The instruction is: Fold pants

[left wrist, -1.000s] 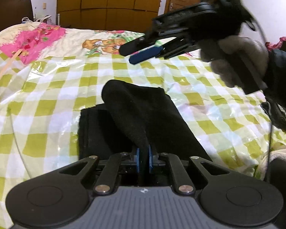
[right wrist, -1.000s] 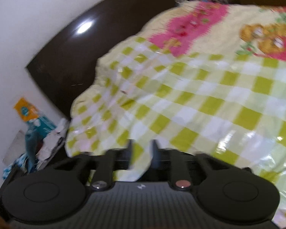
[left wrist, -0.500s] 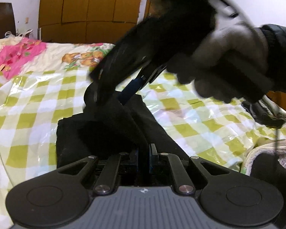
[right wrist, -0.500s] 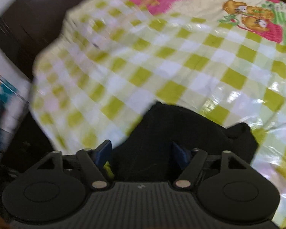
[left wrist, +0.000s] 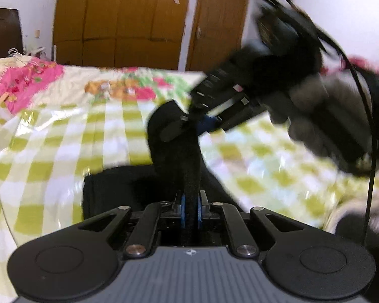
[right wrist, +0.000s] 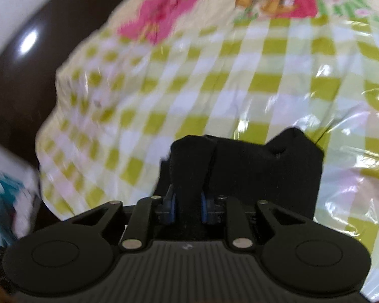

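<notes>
Left wrist view: left gripper (left wrist: 190, 210) jaws clamped on black pants (left wrist: 174, 136), fabric betw. pads. Beyond, right gripper (left wrist: 189, 126) jaws closing on a raised fold, w/ checkered sheet (left wrist: 50, 136) under & past it.

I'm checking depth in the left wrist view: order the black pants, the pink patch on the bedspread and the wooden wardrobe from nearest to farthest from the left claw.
1. Black pants: pinched in the left claw, at centre.
2. Pink patch: on the bedspread, far left.
3. Wooden wardrobe: behind the bed, against the back wall.
</notes>
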Motion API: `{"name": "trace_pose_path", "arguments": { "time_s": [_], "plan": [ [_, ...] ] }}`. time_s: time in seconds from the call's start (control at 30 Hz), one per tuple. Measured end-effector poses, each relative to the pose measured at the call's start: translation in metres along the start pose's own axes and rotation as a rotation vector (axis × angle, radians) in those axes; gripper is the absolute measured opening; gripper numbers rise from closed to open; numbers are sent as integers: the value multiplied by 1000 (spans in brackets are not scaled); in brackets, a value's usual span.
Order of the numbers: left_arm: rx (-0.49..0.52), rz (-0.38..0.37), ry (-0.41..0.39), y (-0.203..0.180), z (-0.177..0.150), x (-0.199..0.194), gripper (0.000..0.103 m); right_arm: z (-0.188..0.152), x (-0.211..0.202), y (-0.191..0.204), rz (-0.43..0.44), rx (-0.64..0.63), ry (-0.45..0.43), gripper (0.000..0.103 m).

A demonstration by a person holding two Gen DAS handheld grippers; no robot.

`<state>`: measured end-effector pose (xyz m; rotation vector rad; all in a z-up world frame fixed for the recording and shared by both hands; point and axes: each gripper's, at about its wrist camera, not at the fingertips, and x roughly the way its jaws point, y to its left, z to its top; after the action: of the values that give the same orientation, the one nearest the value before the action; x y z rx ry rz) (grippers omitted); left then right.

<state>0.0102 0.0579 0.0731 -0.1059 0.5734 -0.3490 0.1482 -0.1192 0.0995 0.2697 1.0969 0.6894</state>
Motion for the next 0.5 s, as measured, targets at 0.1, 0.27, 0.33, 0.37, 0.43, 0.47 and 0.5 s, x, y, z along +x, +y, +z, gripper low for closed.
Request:
{"name": "trace_pose_path", "arguments": {
  "time_s": [0.1, 0.27, 0.33, 0.37, 0.43, 0.47, 0.5],
  "plan": [
    [-40, 1, -74, 8, 15, -18, 22, 12, -24, 11, 33, -17, -72, 18],
    [-157, 58, -66, 47, 3, -19, 22, 32, -3, 35, 62, -63, -67, 18],
    [-227, 91, -33, 68, -12, -14, 22, 33, 24, 41, 80, -64, -45, 18],
    [-250, 112, -15, 77, -19, -11, 22, 33, 40, 44, 95, -57, -31, 18],
    [-317, 139, 22, 96, -35, -6, 23, 32, 73, 49, 115, -51, -2, 16],
    [-342, 147, 33, 102, -40, -3, 23, 30, 89, 51, 127, -40, 12, 8],
    [-361, 149, 41, 107, -45, -2, 23, 27, 101, 53, 147, -32, 26, 2]
  ]
}}
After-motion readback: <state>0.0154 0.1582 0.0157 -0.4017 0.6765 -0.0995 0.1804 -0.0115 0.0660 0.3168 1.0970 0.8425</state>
